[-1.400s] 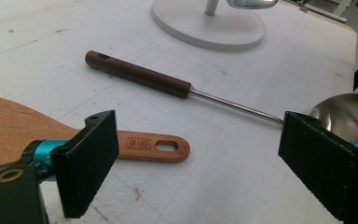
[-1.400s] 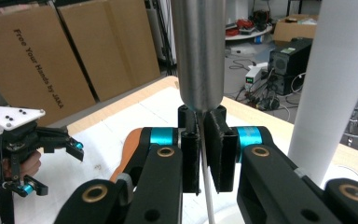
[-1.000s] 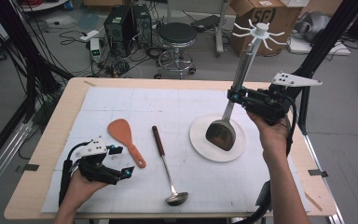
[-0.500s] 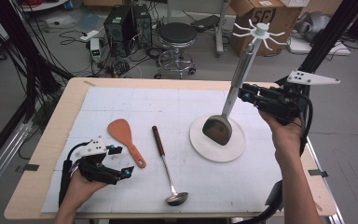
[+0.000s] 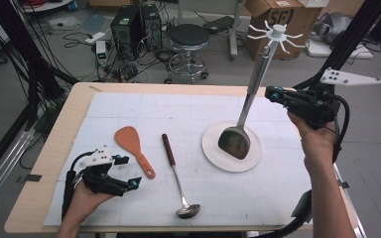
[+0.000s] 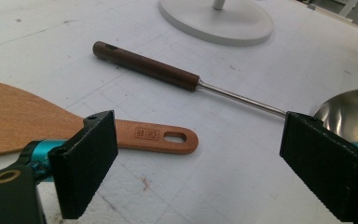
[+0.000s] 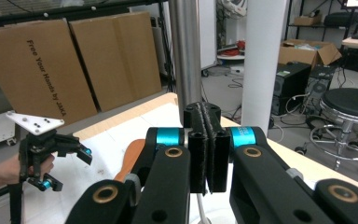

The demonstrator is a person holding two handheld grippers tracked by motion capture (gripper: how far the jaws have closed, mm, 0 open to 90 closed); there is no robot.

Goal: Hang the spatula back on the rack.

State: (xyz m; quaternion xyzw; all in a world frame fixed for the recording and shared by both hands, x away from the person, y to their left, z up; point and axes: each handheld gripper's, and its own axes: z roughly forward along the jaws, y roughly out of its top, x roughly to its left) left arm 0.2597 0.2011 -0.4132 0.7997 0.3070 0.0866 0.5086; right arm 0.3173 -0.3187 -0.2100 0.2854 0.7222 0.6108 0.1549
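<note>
Right gripper [image 5: 273, 94]: jaws just closed flat together, empty, just right of the hanging spatula [image 5: 242, 124].
Left gripper [image 5: 131, 183]: jaws wide open, empty, near the wooden paddle [image 5: 133, 148] and ladle [image 5: 177, 178].

Setting: a robotics lab or workshop. Indicators: bare concrete floor [image 5: 144, 54] with loose cables [image 5: 129, 69], computer towers [image 5: 134, 25], a rolling stool [image 5: 188, 42], stacked cardboard boxes [image 5: 278, 20], black rig frames [image 5: 25, 64], and a paper-covered worktable [image 5: 49, 148].
</note>
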